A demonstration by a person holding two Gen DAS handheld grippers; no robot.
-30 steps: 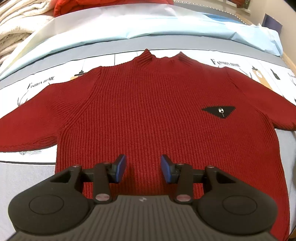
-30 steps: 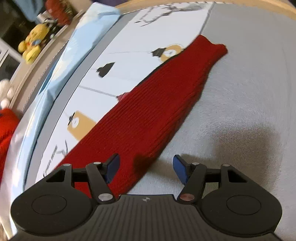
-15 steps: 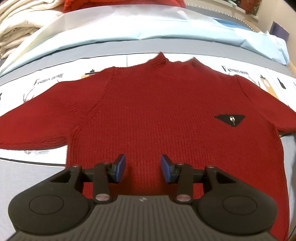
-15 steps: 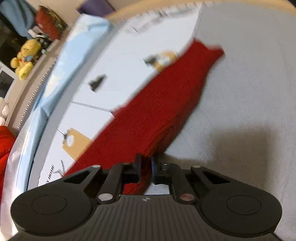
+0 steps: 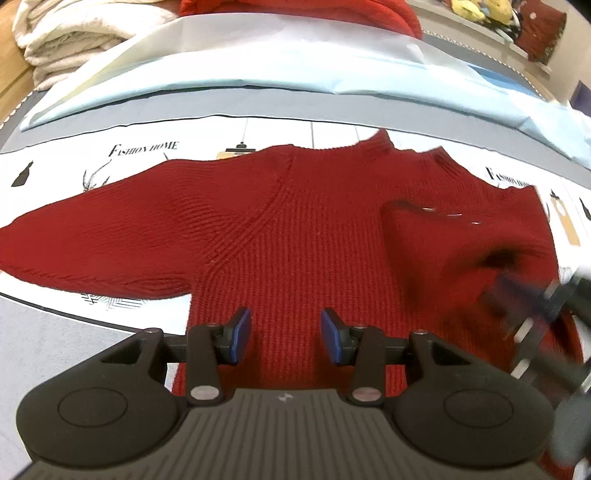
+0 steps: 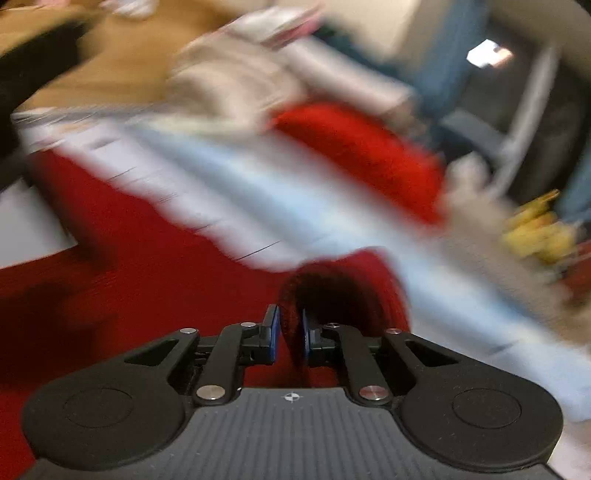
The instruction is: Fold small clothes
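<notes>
a red knit sweater [image 5: 295, 240] lies flat on the printed bedsheet [image 5: 147, 155], collar toward the far edge of the bed where a pale blue sheet [image 5: 258, 62] is bunched. one sleeve [image 5: 92, 240] stretches out flat toward the bed's left edge. the other sleeve [image 5: 461, 240] is lifted and doubled over onto the sweater's chest.

the left gripper [image 5: 284, 330] hovers over the sweater's lower body near the hem, its blue-padded jaws wide apart with nothing between them.

the right gripper [image 6: 290, 332] has its jaws drawn close together, pinching a bunched fold of the red knit (the sleeve's cuff end, as far as the heavy blur lets me judge). in the left wrist view it shows only as a dark smear at the right edge. folded cream blankets [image 5: 74, 33] sit stacked at the bed's far left corner.
</notes>
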